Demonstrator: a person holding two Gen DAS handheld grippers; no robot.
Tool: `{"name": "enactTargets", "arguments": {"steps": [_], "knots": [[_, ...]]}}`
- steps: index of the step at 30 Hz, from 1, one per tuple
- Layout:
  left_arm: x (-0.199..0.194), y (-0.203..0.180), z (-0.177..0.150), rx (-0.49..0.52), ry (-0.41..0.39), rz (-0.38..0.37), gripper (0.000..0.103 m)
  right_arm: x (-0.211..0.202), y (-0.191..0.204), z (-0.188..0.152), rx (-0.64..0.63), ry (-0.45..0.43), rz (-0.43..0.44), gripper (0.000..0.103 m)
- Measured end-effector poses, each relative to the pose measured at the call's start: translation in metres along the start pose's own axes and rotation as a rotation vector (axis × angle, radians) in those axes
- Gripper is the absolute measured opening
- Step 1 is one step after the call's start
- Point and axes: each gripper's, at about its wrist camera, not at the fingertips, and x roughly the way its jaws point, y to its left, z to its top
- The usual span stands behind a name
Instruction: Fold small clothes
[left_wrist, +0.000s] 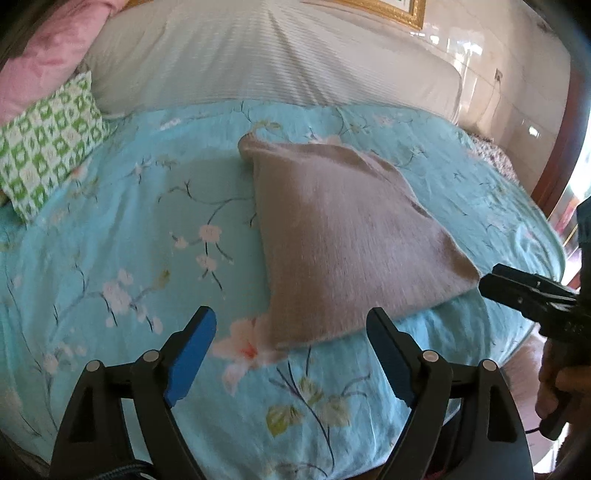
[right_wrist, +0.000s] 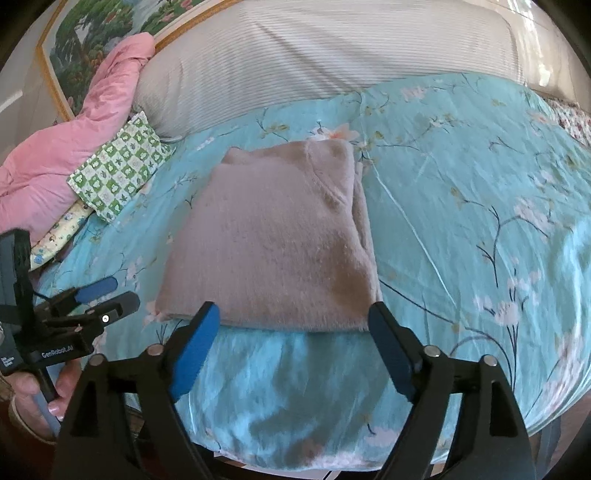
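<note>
Framed painting (right_wrist: 92, 48) cut off by edge; folded garment's (right_wrist: 273, 236) underlayers hidden

open bedspread (right_wrist: 461, 177) on both sides of the folded sweater (right_wrist: 273, 236), wider toward the bed's right edge. blocked at the left edge by green checked pillow (right_wrist: 122, 166) and pink quilt (right_wrist: 55, 162); striped bolster (right_wrist: 314, 55) along the far edge. clear strip along the near edge.

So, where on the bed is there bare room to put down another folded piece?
Right of the folded sweater, the floral blue sheet lies bare to the bed edge. A bare strip also runs before it. The left side is crowded by the green checked pillow and pink quilt.
</note>
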Motion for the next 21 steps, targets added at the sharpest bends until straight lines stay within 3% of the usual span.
{"name": "enactTargets", "arguments": {"steps": [9,21], "knots": [[0.019,-0.012,0.011,0.028,0.019,0.072,0.085,0.019,0.007,0.013,-0.045,0.043,-0.011,0.088],[0.034,-0.019,0.013,0.037,0.034,0.076,0.087,0.038,0.0,0.024,-0.039,0.067,-0.021,0.088]]}}
